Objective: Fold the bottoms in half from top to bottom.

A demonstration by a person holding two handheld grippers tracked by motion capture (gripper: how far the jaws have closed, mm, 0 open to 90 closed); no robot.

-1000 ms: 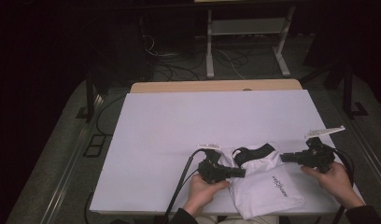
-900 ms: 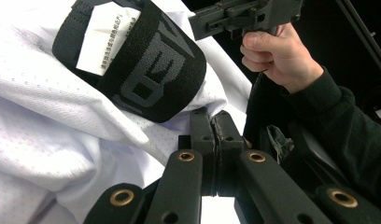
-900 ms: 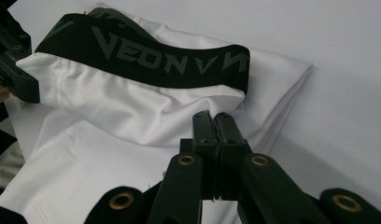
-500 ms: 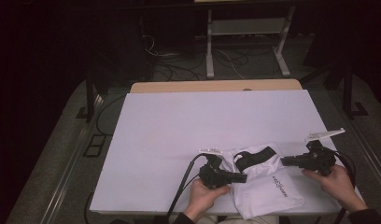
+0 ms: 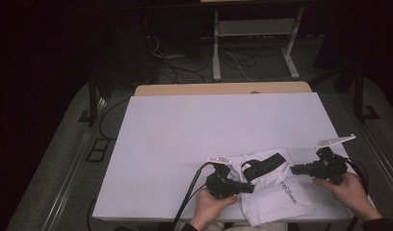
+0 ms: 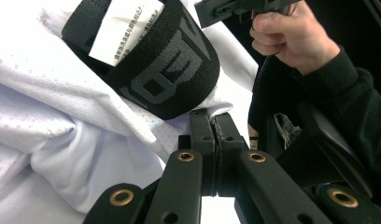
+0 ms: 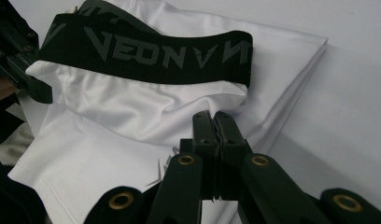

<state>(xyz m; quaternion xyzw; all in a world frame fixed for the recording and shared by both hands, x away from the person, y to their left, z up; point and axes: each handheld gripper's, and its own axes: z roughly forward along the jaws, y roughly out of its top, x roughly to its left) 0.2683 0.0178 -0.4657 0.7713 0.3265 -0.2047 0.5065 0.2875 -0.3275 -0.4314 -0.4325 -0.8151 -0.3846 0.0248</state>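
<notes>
Left gripper (image 5: 247,187), held in the person's left hand (image 5: 211,207) at the near edge of the table (image 5: 185,139), points rightward with its jaws closed together; in the left gripper view the two black jaws meet with a fold of white fabric pinched at their tips, just below the black waistband. Right gripper (image 5: 295,169), held in the right hand (image 5: 348,190) near the table's right edge, points leftward toward the same garment, jaws likewise pressed together; in the right gripper view their tips close on the white cloth just below the waistband. White garment (image 5: 276,192), a folded pair of shorts or underwear, lies at the near right of the table between the two grippers, its near edge overhanging the table's near edge. Black elastic waistband (image 5: 263,164) with grey lettering sits at the far side of the garment, and a white label (image 6: 125,28) is sewn inside it, seen in the left gripper view. Small dark printed lettering (image 5: 290,191) marks the white fabric toward its right side. A cable (image 5: 192,192) trails from the left gripper toward the near edge. White covering spans most of the table, with a strip of wooden surface (image 5: 223,88) exposed along the far edge.
</notes>
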